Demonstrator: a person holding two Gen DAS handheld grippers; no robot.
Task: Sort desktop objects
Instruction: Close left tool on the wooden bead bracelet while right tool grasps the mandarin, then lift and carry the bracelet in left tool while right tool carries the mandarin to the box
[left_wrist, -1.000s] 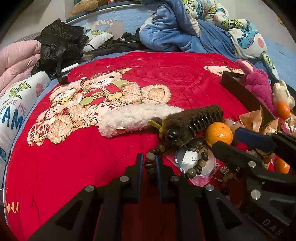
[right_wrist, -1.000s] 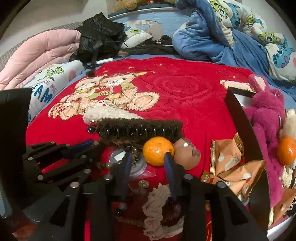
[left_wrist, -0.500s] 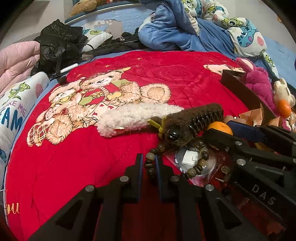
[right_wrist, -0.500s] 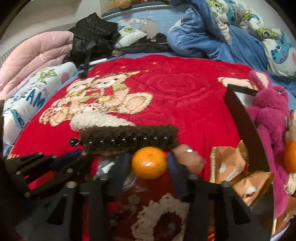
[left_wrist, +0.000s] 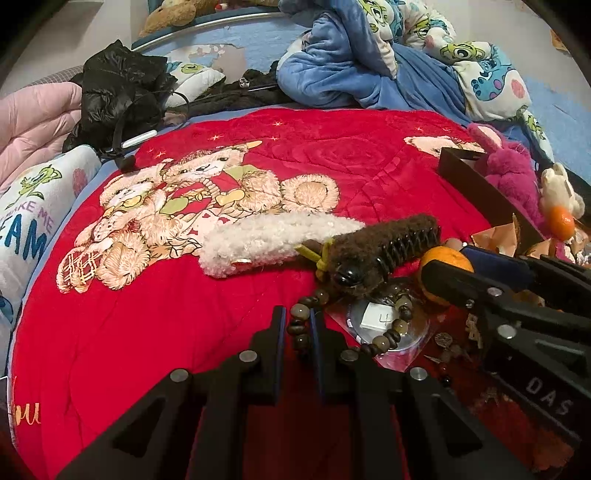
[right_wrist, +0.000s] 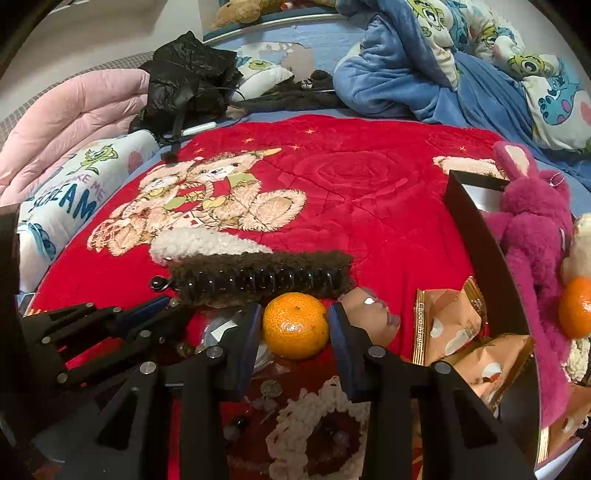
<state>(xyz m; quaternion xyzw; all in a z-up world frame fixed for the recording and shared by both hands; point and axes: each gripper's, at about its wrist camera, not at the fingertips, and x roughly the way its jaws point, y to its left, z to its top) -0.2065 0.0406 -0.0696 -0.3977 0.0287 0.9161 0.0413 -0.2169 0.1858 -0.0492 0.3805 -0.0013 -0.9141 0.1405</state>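
Observation:
My left gripper (left_wrist: 297, 325) is shut on a brown bead bracelet (left_wrist: 391, 332) that lies over a clear round packet (left_wrist: 384, 321) on the red quilt (left_wrist: 221, 332). My right gripper (right_wrist: 293, 325) has its fingers on both sides of an orange mandarin (right_wrist: 295, 325), touching or nearly touching it; it also shows in the left wrist view (left_wrist: 445, 264). A brown fuzzy hair claw (right_wrist: 258, 280) lies just behind the mandarin, with a white fuzzy clip (right_wrist: 199, 242) behind that. A tan round toy (right_wrist: 369, 310) sits right of the mandarin.
A dark open box (right_wrist: 476, 258) at the right holds snack packets (right_wrist: 447, 325), a magenta plush rabbit (right_wrist: 532, 236) and another mandarin (right_wrist: 576, 306). A crocheted doily (right_wrist: 314, 424) and small trinkets lie under the right gripper. Blankets (right_wrist: 424, 74) and a black jacket (right_wrist: 188, 81) lie behind.
My right gripper has moved forward around the mandarin and its fingers have closed in on it. The left gripper has stayed still on the bracelet.

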